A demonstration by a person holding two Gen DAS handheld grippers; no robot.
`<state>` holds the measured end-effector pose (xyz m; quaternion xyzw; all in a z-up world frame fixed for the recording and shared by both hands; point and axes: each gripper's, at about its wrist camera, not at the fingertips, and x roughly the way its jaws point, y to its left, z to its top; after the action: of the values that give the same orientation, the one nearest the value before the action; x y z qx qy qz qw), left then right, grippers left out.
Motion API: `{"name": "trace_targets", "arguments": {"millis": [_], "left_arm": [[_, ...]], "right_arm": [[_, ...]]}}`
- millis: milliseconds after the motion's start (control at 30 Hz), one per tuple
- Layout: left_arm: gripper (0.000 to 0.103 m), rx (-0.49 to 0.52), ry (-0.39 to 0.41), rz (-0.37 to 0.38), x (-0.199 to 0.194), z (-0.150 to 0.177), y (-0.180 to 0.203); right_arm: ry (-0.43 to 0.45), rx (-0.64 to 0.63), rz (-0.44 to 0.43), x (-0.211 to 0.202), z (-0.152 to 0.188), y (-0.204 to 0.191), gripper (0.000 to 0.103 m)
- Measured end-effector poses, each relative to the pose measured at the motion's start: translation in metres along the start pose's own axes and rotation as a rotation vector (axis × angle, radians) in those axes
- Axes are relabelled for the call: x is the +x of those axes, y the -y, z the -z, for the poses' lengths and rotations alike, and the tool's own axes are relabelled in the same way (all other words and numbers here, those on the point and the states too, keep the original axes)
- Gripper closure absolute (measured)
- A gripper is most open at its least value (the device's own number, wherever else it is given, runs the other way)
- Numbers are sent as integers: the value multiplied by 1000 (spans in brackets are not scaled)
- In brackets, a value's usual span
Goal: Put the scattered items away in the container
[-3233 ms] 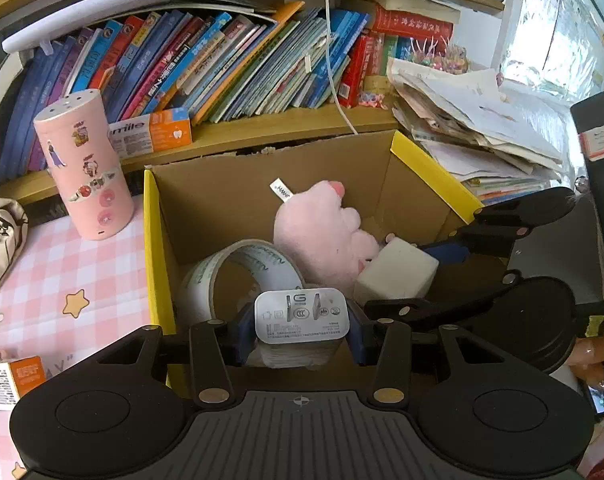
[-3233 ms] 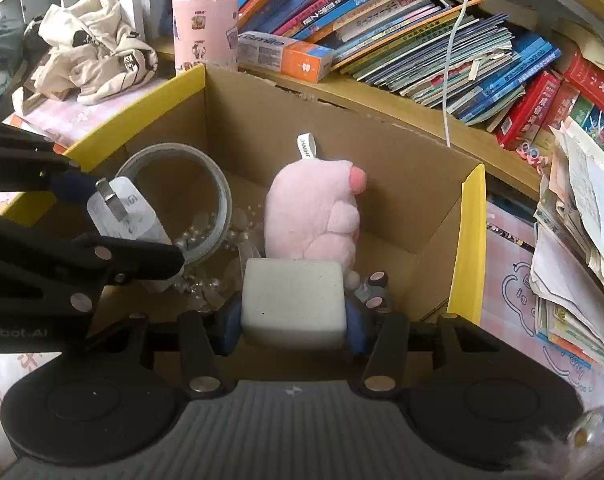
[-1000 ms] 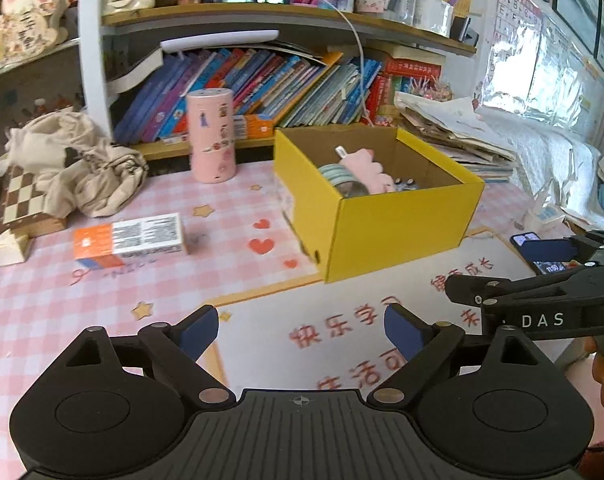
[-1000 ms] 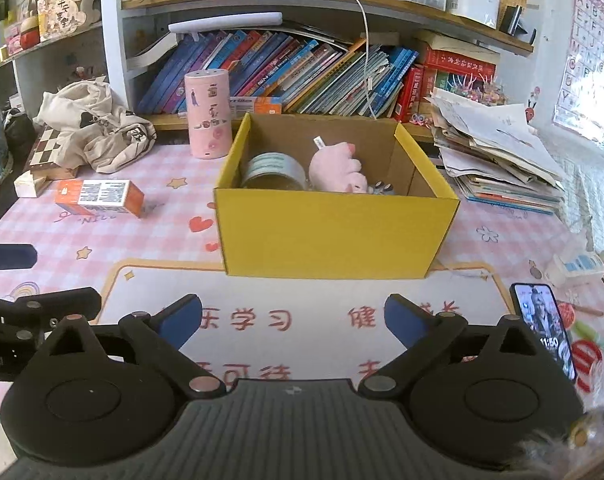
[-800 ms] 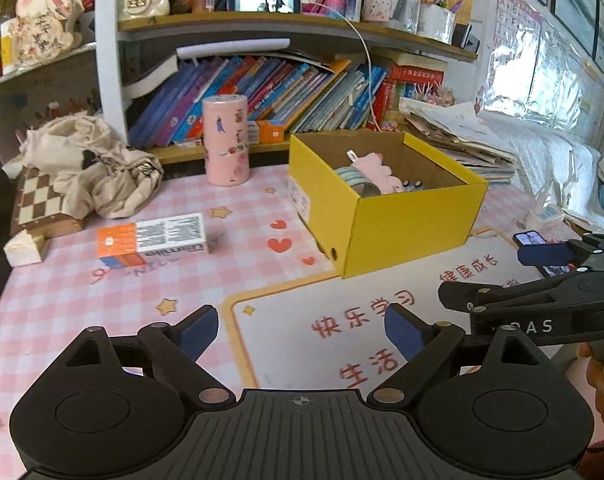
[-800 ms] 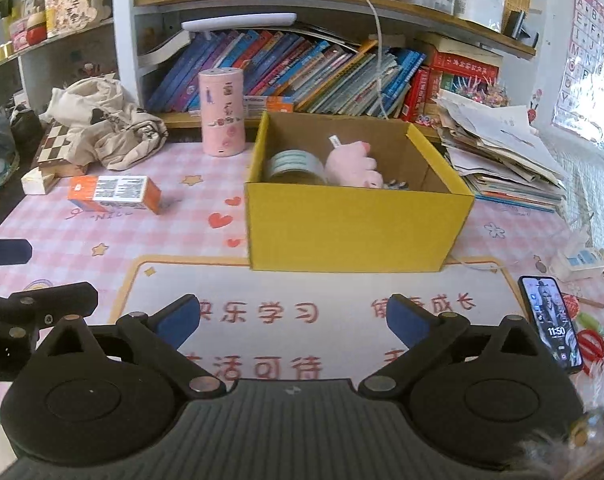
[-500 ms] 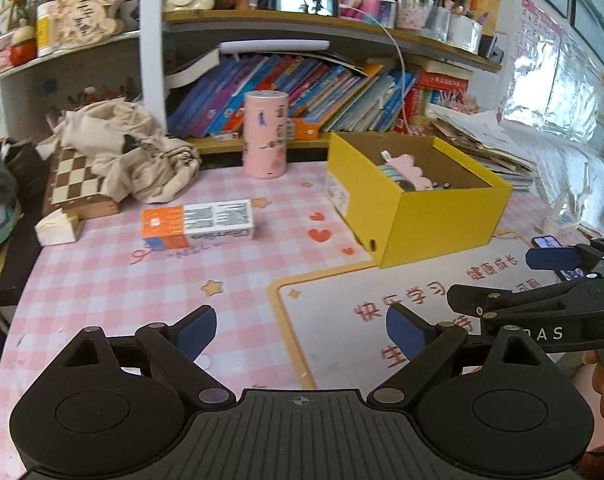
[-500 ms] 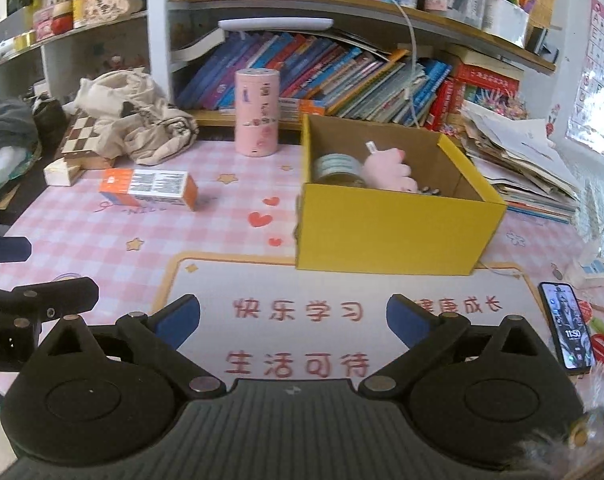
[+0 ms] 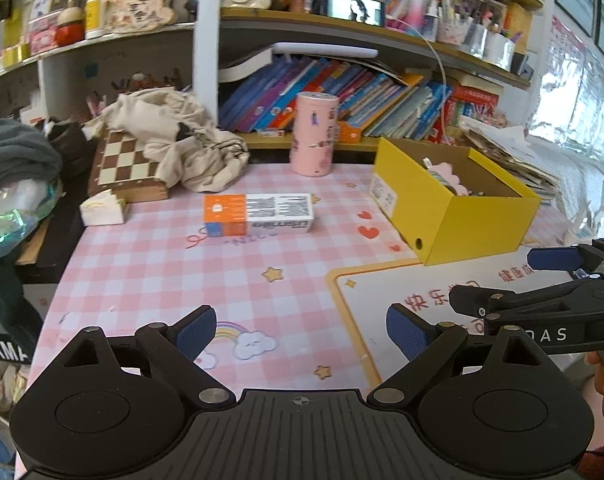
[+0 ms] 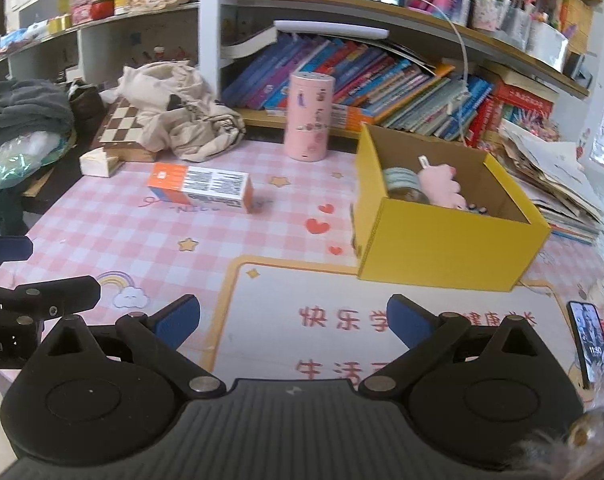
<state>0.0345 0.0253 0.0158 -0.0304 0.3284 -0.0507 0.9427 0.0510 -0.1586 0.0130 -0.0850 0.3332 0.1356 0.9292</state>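
- Landmark: the yellow box (image 10: 449,248), open-topped, sits on the pink checked tabletop (image 9: 150,280) just in front of the bookshelf.
- Done, judging by contents: a pink plush toy (image 10: 439,188) and a tape roll (image 10: 401,180) lie inside the box, plus some small dark bits beside the plush.
- Left, by my read: the orange-and-white carton (image 9: 258,214) lies flat on the tabletop, well apart from the box on its left side. Looks like the obvious remaining loose item.
- The pink cylinder (image 9: 315,134) stands upright behind and left of the box, near the shelf; unclear whether it counts as clutter or belongs there.
- Further left of the box: a chessboard (image 9: 128,168) with a crumpled beige cloth (image 9: 174,140) on it, and a small pale block (image 9: 102,210) at the tabletop edge. Cannot tell if these are in scope.
- A phone (image 10: 591,344) lies in front and right of the box, partly cut off by the right gripper body.
- Left gripper (image 9: 300,332): fingers spread wide, nothing between them, hovering over the tabletop in front and left of the box.
- Right gripper (image 10: 294,322): fingers spread wide, empty, over the printed mat in front of the box.
- Hidden: the box floor is mostly blocked by its near wall, so a full count of contents is not possible; the small dark bits are too small to identify.
- Fisheye edges are blurred; shelf clutter is unreadable.
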Motion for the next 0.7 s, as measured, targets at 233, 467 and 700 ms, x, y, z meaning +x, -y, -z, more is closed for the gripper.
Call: {"name": "trace_targets", "arguments": {"millis": [233, 467, 700], "left_arm": [[9, -51, -5, -20, 0, 3, -18], [9, -68, -28, -41, 13, 0, -24], [9, -72, -44, -86, 37, -16, -33]], "right_arm": [[-9, -60, -31, 5, -7, -20, 2], [-26, -76, -59, 24, -15, -22, 2], [-40, -95, -103, 58, -33, -19, 2]]}}
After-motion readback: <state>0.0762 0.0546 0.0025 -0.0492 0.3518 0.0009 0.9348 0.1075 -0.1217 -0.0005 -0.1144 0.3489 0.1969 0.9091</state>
